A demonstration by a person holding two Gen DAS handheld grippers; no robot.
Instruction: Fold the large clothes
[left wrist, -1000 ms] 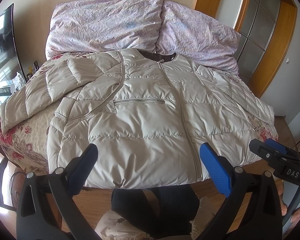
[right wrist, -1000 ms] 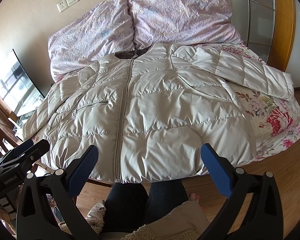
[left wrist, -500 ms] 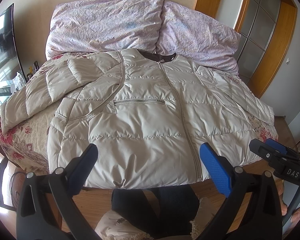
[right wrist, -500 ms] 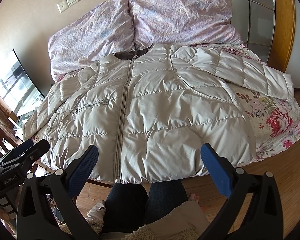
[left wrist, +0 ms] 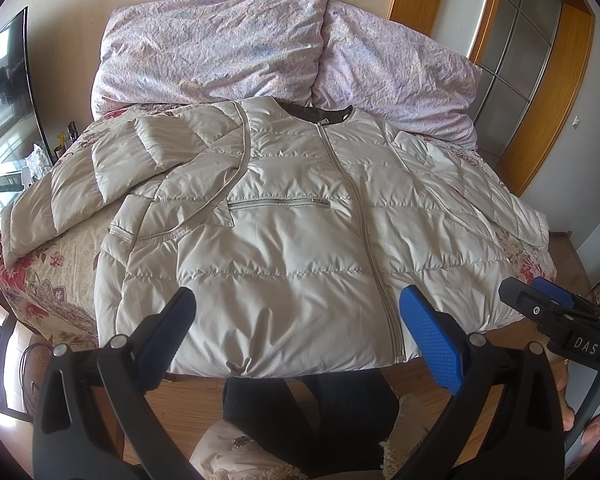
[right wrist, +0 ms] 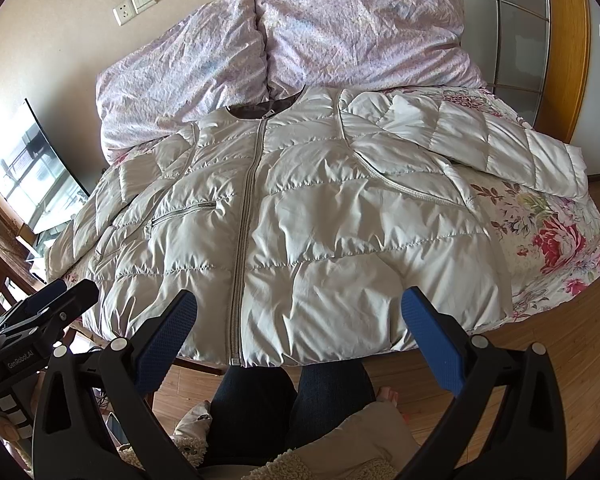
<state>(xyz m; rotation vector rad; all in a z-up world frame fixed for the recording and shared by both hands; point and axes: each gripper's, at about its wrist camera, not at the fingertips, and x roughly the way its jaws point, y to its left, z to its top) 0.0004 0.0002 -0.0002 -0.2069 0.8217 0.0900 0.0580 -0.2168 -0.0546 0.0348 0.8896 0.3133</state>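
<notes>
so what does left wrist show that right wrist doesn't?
Left wrist only: the sleeve on the TV side spread fully to its cuff, and the right gripper at the frame edge.

Right wrist only: the other sleeve laid out to its cuff over the floral bedspread, the wall outlet and switch, and the left gripper at the edge.

Both: the beige padded jacket zipped and flat on the bed, two lilac pillows, the TV, and each camera's own blue-padded fingers spread open over the hem, holding nothing.
</notes>
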